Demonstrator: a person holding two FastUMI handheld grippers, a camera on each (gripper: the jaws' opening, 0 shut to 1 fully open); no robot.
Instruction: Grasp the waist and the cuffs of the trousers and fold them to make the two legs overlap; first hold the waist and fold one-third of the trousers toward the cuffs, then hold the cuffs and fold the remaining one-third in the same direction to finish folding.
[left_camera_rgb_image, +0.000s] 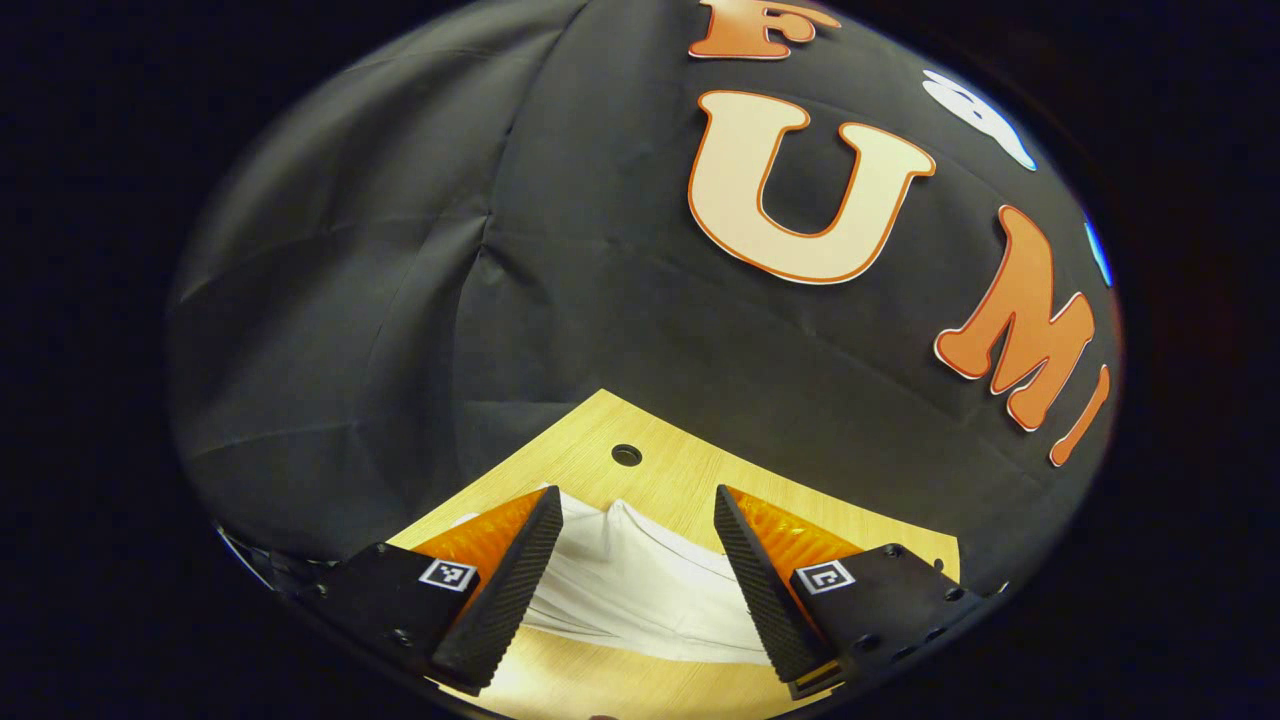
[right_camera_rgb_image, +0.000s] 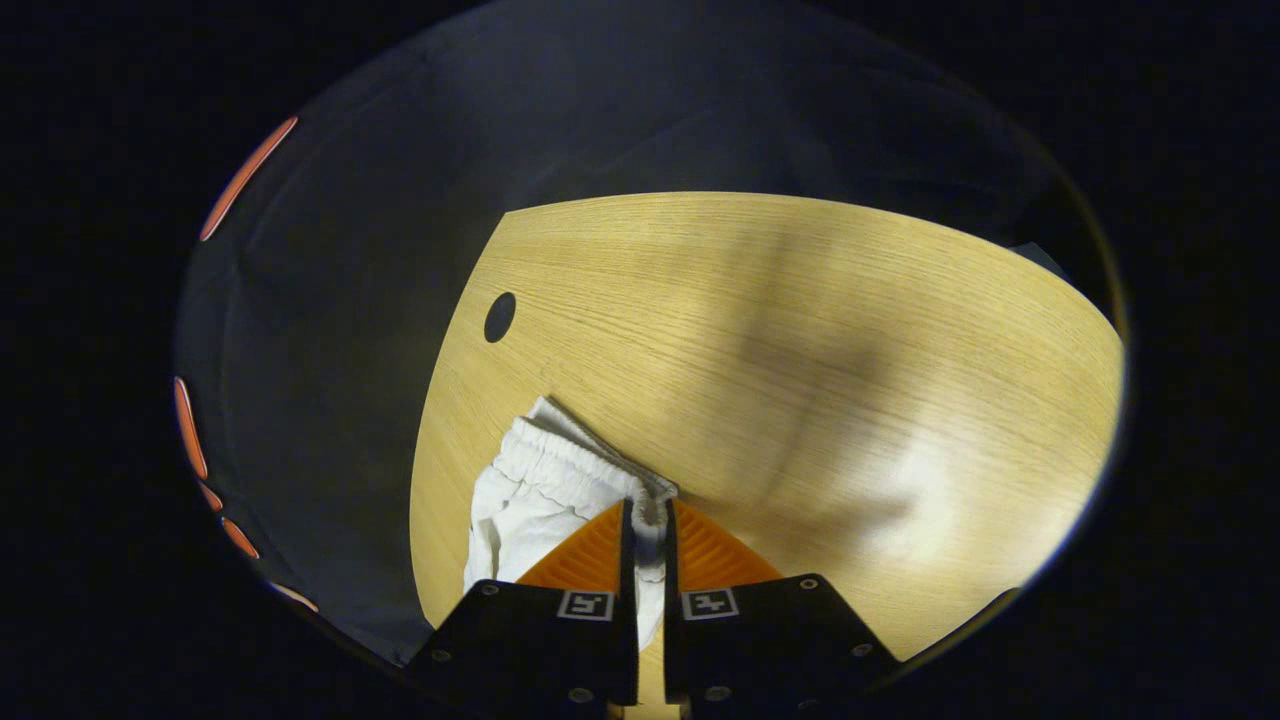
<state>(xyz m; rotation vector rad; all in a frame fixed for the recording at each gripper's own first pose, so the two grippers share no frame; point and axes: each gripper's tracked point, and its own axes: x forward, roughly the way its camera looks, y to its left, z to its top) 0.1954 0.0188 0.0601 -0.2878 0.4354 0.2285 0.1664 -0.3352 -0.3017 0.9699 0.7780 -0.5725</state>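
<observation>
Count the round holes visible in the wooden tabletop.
1: a round hole near the table edge by the booth wall, beyond the trousers. Others may be hidden.

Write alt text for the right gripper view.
The right gripper is shut on the elastic waist of the white trousers, which lie bunched near the edge of a wooden table. A round hole sits in the tabletop beyond them.

Matt cloth trousers (right_camera_rgb_image: 530, 490), wood-grain table (right_camera_rgb_image: 800, 330)

Trousers (right_camera_rgb_image: 545, 490) on table (right_camera_rgb_image: 800, 330).
</observation>
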